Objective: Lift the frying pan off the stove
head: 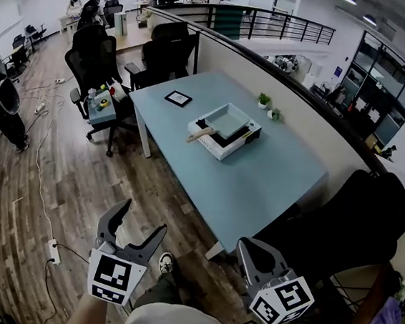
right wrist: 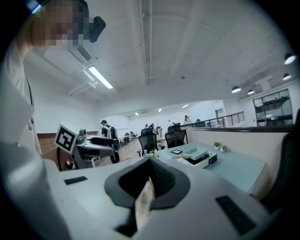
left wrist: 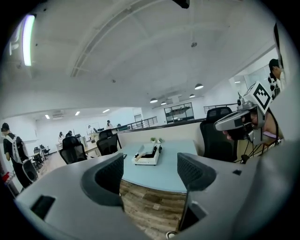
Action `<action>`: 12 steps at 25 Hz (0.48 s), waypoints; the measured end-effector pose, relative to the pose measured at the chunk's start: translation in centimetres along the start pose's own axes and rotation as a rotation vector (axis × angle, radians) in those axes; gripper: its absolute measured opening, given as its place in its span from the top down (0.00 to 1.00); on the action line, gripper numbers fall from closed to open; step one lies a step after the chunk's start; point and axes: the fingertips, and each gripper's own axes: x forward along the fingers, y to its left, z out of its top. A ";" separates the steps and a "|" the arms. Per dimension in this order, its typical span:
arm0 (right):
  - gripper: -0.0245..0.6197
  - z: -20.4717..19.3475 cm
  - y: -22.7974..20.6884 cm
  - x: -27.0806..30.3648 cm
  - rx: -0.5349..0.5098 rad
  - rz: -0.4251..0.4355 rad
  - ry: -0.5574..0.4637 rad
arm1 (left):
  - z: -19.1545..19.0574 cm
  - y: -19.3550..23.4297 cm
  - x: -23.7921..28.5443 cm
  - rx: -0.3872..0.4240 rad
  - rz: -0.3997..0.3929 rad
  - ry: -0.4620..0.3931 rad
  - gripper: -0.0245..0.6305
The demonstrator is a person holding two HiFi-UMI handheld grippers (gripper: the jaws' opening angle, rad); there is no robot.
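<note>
One frying pan, one stove

A counter fills the middle of the frame. A stove sits on it at upper centre, with the frying pan on top. Office chairs stand upper left. The left tongs hang lower left and the right tongs lower right, both well apart from the stove.
</note>
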 end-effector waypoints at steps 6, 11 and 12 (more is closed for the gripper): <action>0.95 1.0 -2.3 7.9 0.020 -0.048 0.039 | 0.3 5.3 7.1 0.018 -0.069 0.032 0.43; 0.95 1.1 -3.8 13.9 0.032 -0.098 0.075 | -0.4 9.4 12.8 0.023 -0.132 0.050 0.43; 0.95 1.1 -4.0 14.9 0.031 -0.108 0.077 | -0.6 10.2 13.8 0.028 -0.141 0.051 0.43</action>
